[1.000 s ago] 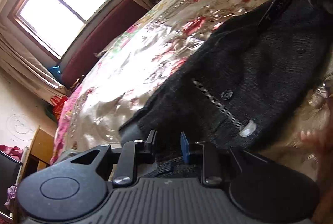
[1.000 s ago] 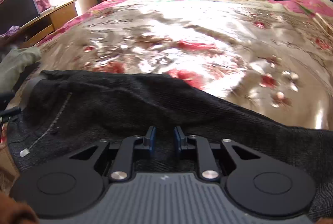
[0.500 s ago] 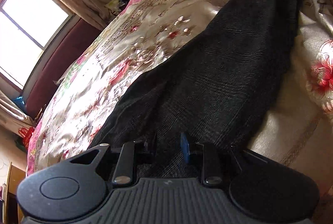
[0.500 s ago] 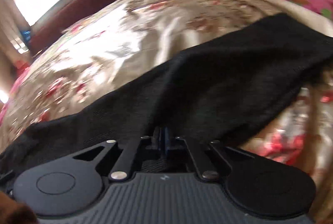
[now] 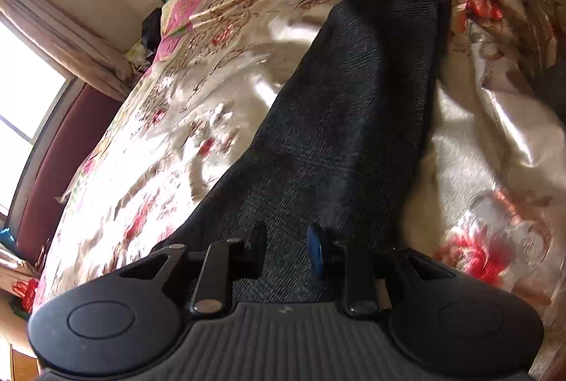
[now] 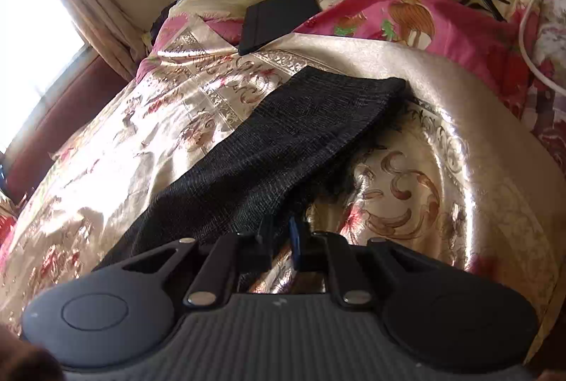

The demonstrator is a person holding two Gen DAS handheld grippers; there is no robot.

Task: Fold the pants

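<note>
Black tablet (image 6: 279, 20) beyond pants (image 6: 283, 147) (unobstructed)

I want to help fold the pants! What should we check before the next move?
1. Left hand-held gripper has hold of the pants: ok, dark cloth fills the gap between its fingers.
2. Right hand-held gripper has hold of the pants: ok, its jaws have just been closing and the cloth's edge sits between them.
3. Pants stretched straight between the two grippers: ok, one smooth band in the left wrist view.
4. Both legs lined up at the far end: cannot tell, the underside is in shadow.
5. Black case out of the way: ok, it lies apart from the pants on the bedspread.
</note>
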